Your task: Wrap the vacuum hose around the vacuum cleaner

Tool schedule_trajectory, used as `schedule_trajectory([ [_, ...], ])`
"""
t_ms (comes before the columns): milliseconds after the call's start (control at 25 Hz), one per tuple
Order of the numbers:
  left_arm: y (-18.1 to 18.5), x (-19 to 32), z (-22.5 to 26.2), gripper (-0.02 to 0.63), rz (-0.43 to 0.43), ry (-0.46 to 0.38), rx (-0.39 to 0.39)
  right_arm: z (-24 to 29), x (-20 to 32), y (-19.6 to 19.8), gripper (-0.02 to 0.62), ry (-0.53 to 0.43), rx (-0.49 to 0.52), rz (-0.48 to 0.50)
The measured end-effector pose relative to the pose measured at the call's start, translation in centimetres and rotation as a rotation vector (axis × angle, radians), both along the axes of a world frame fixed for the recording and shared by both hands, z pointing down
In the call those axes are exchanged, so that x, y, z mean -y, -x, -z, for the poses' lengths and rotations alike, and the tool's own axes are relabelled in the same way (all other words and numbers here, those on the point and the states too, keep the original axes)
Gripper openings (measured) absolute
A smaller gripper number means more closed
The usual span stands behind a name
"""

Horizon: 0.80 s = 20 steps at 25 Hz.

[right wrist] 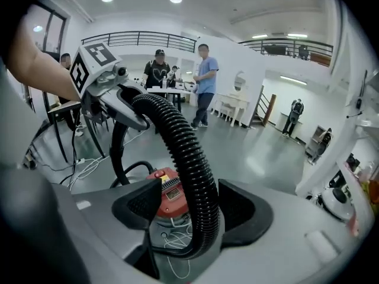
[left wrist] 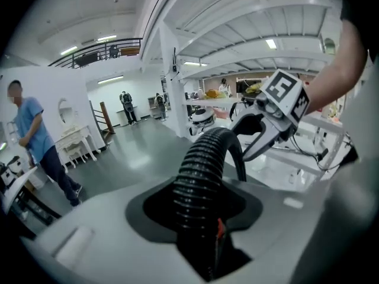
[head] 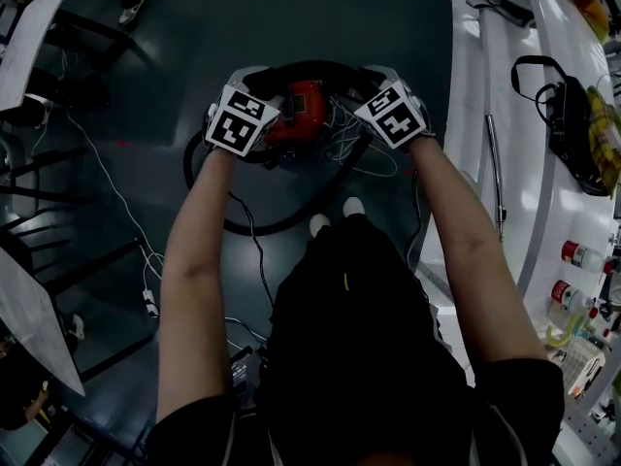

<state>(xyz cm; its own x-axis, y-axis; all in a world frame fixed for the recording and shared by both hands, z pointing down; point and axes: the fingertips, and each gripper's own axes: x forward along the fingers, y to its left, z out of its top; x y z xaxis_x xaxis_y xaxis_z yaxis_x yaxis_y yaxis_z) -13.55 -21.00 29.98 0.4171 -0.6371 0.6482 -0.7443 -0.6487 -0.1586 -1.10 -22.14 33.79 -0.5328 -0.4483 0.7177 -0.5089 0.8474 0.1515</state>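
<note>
Left gripper (head: 250, 83) fingers clamp the hose (left wrist: 198, 176); right gripper (head: 383, 81) fingers stand wide around it, above the vacuum (right wrist: 169, 194). Risk: the lone grip may slip, and the hose uncoil.

Your left arm (head: 199, 250) and right arm (head: 466, 231) stretch forward and down, side by side. Your left gripper (head: 250, 93) is clamped on the vacuum hose (left wrist: 198, 182). Your right gripper (head: 380, 90) has its jaws wide apart, with the hose loose between them.

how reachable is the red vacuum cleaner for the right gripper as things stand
Probably not directly. The hose stands between the right gripper's open jaws, with the vacuum cleaner below and beyond it, so the hose would likely have to leave the jaws first.
</note>
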Motion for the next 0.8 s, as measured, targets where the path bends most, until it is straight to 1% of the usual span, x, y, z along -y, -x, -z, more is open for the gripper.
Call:
schedule_trajectory([
  [120, 0.0, 0.8, -0.5, 0.172, 0.022, 0.005, -0.035, -0.1, 1.1, -0.3, 0.301, -0.012, -0.001, -0.028],
  [200, -0.3, 1.3, -0.5, 0.172, 0.018, 0.016, -0.065, 0.0, 2.2, -0.4, 0.301, -0.02, 0.023, -0.045],
  [280, -0.8, 1.1, -1.0, 0.166, -0.026, 0.054, -0.076, -0.2, 3.0, -0.4, 0.299, -0.016, 0.045, -0.049],
  [360, -1.0, 0.9, -1.3, 0.16, -0.065, 0.092, -0.072, -0.8, 3.7, -0.4, 0.307, 0.0, 0.054, -0.036],
  [400, -0.8, 1.0, -1.4, 0.158, -0.063, 0.102, -0.072, -1.1, 4.0, -0.3, 0.319, 0.013, 0.057, -0.025],
  [600, 0.8, 2.6, -1.2, 0.16, 0.034, 0.1, -0.111, -3.1, 4.6, -0.6, 0.318, 0.061, 0.031, 0.007],
  [800, 1.6, 3.4, -0.7, 0.159, 0.051, 0.097, -0.13, -5.1, 5.7, -1.5, 0.314, 0.096, 0.012, -0.016],
])
